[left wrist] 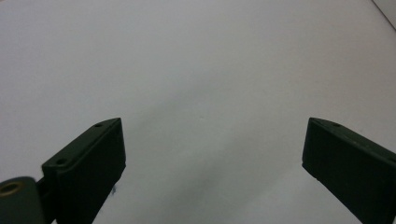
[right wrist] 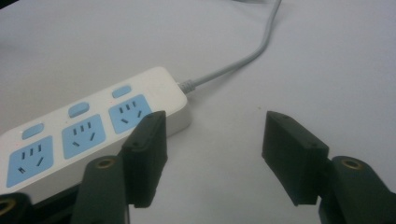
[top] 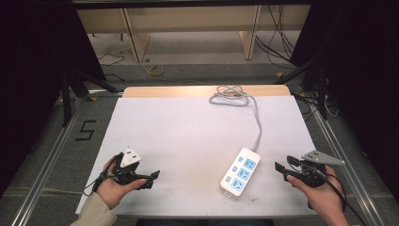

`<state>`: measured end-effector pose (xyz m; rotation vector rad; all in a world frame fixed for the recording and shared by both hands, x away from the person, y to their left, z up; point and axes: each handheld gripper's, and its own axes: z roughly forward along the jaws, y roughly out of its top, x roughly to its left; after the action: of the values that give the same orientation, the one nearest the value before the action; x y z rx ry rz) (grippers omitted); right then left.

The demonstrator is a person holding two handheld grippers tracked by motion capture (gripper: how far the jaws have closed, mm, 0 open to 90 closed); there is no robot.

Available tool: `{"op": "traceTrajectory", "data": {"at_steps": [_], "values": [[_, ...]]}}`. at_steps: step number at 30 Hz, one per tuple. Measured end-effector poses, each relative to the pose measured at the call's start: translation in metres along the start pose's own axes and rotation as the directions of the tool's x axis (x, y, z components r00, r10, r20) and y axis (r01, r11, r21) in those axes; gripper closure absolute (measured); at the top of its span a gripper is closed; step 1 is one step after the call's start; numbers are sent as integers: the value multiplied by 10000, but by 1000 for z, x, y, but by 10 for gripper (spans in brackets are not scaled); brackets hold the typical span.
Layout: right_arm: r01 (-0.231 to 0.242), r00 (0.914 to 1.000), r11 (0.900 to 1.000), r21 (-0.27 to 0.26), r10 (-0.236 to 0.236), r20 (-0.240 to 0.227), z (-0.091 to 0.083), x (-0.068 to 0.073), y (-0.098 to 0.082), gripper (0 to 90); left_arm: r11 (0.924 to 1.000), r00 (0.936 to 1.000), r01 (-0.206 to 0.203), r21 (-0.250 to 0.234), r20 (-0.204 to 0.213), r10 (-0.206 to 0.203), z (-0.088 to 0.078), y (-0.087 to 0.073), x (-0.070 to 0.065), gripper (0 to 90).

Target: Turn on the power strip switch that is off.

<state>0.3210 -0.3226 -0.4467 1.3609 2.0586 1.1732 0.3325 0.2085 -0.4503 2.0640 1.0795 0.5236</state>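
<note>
With both tools spread and empty, the right tool (right wrist: 212,154) just beside the power strip (top: 240,171) near the tabletop's (top: 188,127) front edge, an approach is judged under way, a closing grasp being called for next.

Left tool (top: 149,180): black, blocky jaws with small screw holes, white three-cornered plate on top, thin black cable trailing. Right tool (top: 282,169): same black build, grey three-cornered plate, brass-coloured screw fittings. Beige sleeve (top: 96,213) at left wrist.

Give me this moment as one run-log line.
left gripper: open, empty, over bare table | right gripper: open, empty, beside power strip | power strip: flat, untouched
</note>
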Motion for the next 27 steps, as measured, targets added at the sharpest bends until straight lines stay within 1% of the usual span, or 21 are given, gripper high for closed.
{"op": "traceTrajectory", "data": {"at_steps": [3, 7, 9, 10, 14, 16, 27], "values": [[89, 9999, 10000, 31, -89, 80, -2, 0, 1, 533, 10000, 9999, 24, -28, -115, -24, -1, 0, 3, 63], [231, 9996, 9995, 231, -234, 160, -3, 1, 1, 674, 10000, 9999, 60, -53, -160, -61, -1, 0, 3, 70], [299, 9994, 9994, 183, -302, 181, -4, 1, 2, 742, 10000, 9998, 45, -50, -184, -46, 0, 0, 3, 73], [319, 9992, 9995, 74, -321, 239, -4, 1, 3, 773, 10000, 9998, 36, -47, -193, -37, 0, 0, 3, 74], [365, 9990, 9993, 57, -367, 255, -5, 2, 6, 873, 10000, 9996, 18, -9, -265, -18, 0, 0, 4, 82], [381, 9990, 9992, 73, -383, 215, -5, 2, 7, 900, 9999, 9995, 88, -60, -298, -90, 0, 1, 4, 85], [409, 9989, 9991, 76, -411, 205, -3, 4, 11, 900, 9999, 9993, 128, -112, -348, -132, 0, 1, 5, 91]]}}
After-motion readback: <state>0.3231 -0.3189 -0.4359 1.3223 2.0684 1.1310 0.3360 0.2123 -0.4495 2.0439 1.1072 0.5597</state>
